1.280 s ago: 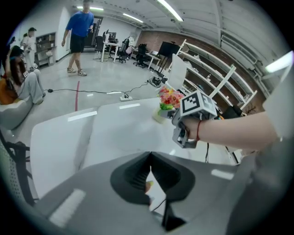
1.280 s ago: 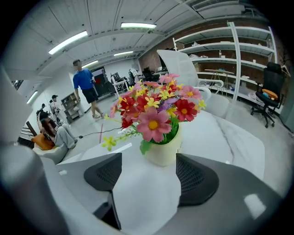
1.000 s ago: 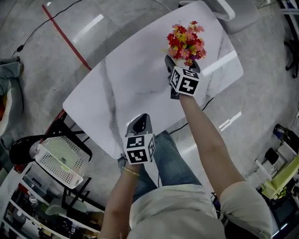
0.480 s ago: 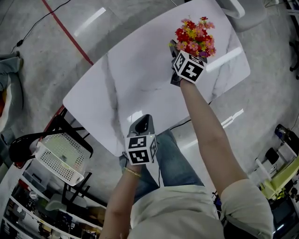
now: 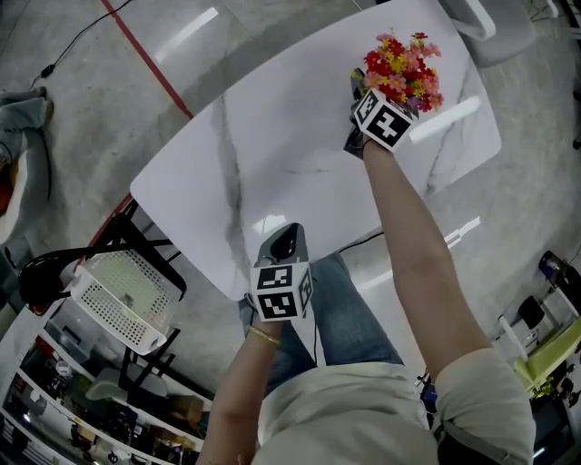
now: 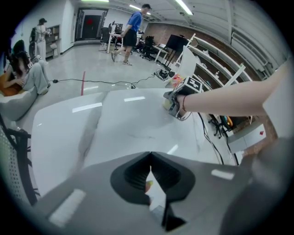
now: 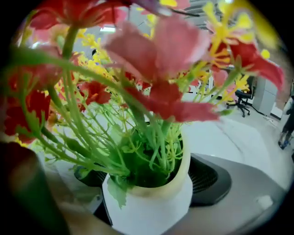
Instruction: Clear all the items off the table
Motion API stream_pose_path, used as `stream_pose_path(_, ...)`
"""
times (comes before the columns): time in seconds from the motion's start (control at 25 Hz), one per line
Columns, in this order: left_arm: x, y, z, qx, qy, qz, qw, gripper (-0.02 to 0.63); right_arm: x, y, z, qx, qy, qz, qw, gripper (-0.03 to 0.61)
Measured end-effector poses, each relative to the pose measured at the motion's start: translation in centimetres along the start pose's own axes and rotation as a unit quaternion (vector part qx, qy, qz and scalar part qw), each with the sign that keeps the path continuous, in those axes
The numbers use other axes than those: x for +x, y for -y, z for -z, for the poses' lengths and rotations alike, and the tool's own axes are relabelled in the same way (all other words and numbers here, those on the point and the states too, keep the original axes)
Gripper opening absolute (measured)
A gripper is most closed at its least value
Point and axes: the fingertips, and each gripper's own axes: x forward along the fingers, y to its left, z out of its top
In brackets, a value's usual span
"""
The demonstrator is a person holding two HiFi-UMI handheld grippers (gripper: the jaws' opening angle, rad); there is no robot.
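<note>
A white pot of red, pink and yellow artificial flowers (image 5: 404, 68) stands at the far right end of the white marble table (image 5: 272, 136). My right gripper (image 5: 363, 100) is up against it, its jaws wide after opening further in the last second. In the right gripper view the pot (image 7: 149, 206) stands between the two dark pads (image 7: 209, 181), and no squeeze shows. My left gripper (image 5: 286, 241) hovers over the table's near edge, shut with nothing in it (image 6: 149, 172). In the left gripper view my right arm (image 6: 229, 98) reaches across the table (image 6: 128, 124).
A white perforated basket (image 5: 123, 300) sits on a black rack at the lower left. A white chair (image 5: 481, 23) stands beyond the table's far end. A red line (image 5: 150, 64) and a cable cross the floor. People (image 6: 27, 78) sit and walk in the background.
My right gripper has moved in toward the flower pot and tilted, so the blooms now overhang it. The left gripper has sunk slightly over the table's near edge.
</note>
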Motion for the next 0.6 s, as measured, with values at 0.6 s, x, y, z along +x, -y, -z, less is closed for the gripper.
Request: stream_pose_path(0.6, -0.8, 0.4, 0.3, -0.004, 0.009, 0.008, 0.9999, 0.009, -0.8, 0.2, 2.8, -0.015, -0.031, -0.028, 0.999, 0.505)
